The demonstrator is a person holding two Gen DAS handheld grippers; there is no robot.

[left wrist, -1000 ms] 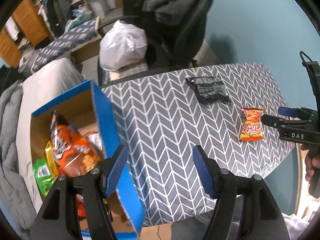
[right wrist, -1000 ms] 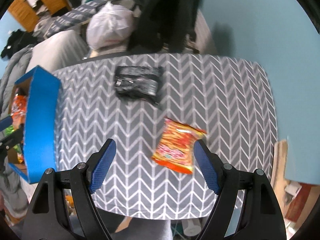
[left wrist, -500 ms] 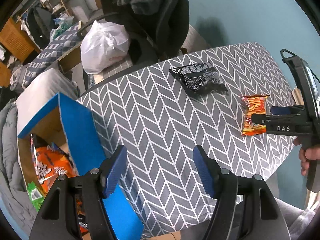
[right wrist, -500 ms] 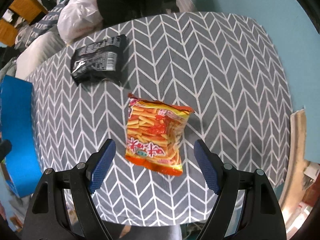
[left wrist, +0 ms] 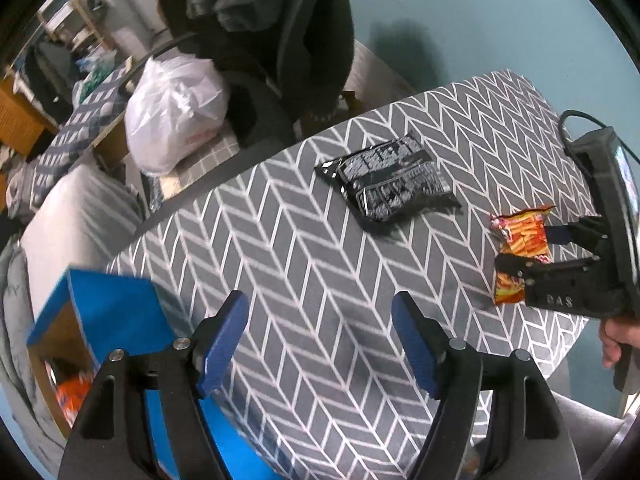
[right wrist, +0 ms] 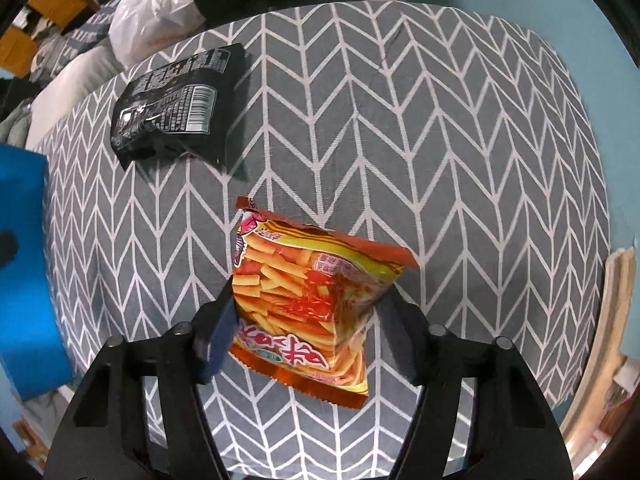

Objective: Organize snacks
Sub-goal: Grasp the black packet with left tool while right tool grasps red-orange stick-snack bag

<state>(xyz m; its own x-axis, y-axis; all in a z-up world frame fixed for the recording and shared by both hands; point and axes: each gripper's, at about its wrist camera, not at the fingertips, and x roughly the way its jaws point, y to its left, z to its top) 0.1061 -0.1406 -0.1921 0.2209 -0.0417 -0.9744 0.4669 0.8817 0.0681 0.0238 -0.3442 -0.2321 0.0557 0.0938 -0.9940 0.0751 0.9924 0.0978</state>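
The orange snack bag (right wrist: pixel 308 304) lies on the grey chevron tabletop (right wrist: pixel 460 152) near its front right edge, with its lower half sitting between the jaws of the right gripper (right wrist: pixel 308 320). The left blue pad touches the bag's left edge and the right finger sits against its right side; the jaws look pressed onto the bag, though the bag's own bulge hides the right contact, so the grip may be only light. The bag's sealed top edge points away from the gripper, toward the black snack packet (right wrist: pixel 176 100), which lies flat and well apart, farther back on the left half of the tabletop with its barcode side up.

In the left wrist view the left gripper (left wrist: pixel 320 344) hangs over the near edge of the tabletop with its jaws spread wide and nothing between them. The blue box (left wrist: pixel 116 316) stands just beside the tabletop's left edge, touching or nearly touching it, and orange packaging shows inside it. From here the orange snack bag (left wrist: pixel 520 236) is partly covered by the right gripper (left wrist: pixel 524 252).
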